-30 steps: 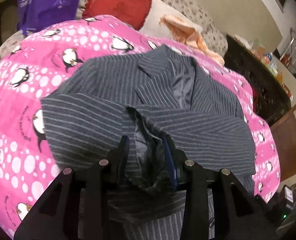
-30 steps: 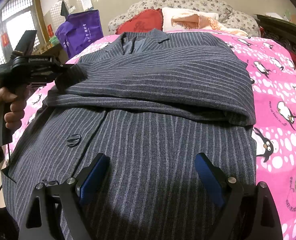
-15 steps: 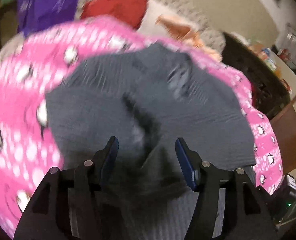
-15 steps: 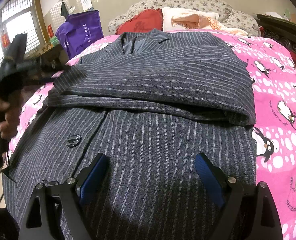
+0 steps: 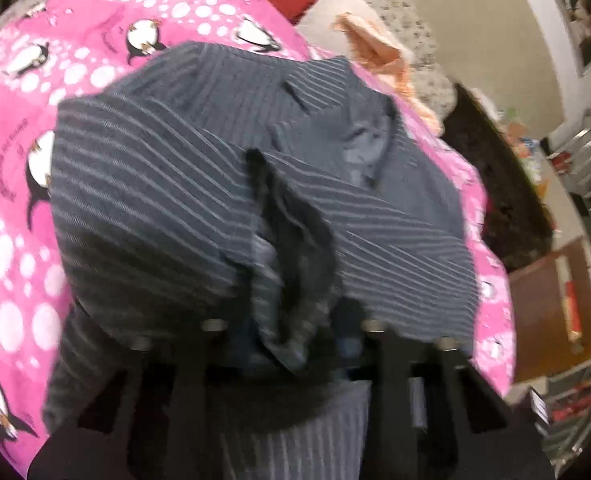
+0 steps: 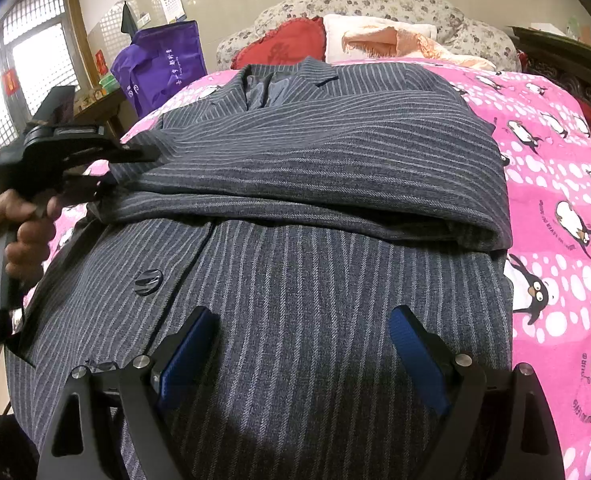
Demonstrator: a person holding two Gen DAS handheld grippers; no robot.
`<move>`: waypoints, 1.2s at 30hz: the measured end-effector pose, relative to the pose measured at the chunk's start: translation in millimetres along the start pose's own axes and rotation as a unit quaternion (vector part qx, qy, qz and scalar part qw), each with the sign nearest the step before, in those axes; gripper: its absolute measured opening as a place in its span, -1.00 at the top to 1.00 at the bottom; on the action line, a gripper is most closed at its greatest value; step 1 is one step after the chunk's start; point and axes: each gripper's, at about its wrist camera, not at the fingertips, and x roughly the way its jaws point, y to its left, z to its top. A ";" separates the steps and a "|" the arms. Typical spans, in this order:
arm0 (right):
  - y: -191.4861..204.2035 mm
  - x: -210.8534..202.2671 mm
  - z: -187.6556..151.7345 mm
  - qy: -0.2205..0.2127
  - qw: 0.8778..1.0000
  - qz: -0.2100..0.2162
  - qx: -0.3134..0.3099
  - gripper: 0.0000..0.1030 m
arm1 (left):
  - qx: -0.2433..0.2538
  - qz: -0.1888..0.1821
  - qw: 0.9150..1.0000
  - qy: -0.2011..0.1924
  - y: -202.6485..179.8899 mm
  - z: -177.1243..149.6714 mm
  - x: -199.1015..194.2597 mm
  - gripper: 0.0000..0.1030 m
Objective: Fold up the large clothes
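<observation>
A dark grey pinstriped suit jacket (image 6: pixel 315 184) lies on a pink penguin quilt (image 6: pixel 555 160), with a sleeve folded across its chest. It also shows in the left wrist view (image 5: pixel 167 184). My left gripper (image 5: pixel 295 340) is shut on the sleeve cuff (image 5: pixel 295 280) at the jacket's left edge, and shows from the side in the right wrist view (image 6: pixel 107 168). My right gripper (image 6: pixel 303 352) is open and empty, low over the jacket's lower front, near a dark button (image 6: pixel 148 280).
A red pillow (image 6: pixel 287 40), a white pillow with a peach cloth (image 6: pixel 391 40) and a floral headboard (image 6: pixel 375 4) are at the bed's far end. A purple bag (image 6: pixel 159 64) stands at the left. Dark wooden furniture (image 5: pixel 495 184) flanks the bed's right side.
My left gripper opened briefly half a second ago, then closed again on the sleeve cuff and shifted it. The right gripper has not moved.
</observation>
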 end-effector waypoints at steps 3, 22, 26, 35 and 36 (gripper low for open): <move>-0.1 0.1 0.4 0.000 1.000 0.001 0.000 -0.71 | 0.022 0.027 0.999 -0.005 -11.1 -3.5 -5.8 0.92; -0.1 0.7 -0.1 -0.001 1.000 0.001 0.002 -0.73 | 0.051 0.080 0.993 -0.066 34.4 -13.6 -43.5 0.91; 0.5 5.2 3.0 0.016 1.000 0.013 -0.004 -0.91 | 0.058 0.068 0.994 -0.064 33.5 -18.2 -47.5 0.89; 4.6 8.1 1.5 0.021 1.000 0.018 -0.014 -1.00 | 0.062 0.123 0.980 -0.146 20.4 -13.3 -98.6 0.75; 5.1 8.1 1.3 0.021 1.000 0.017 -0.015 -1.00 | 0.067 0.122 0.979 -0.149 17.4 -13.1 -98.3 0.75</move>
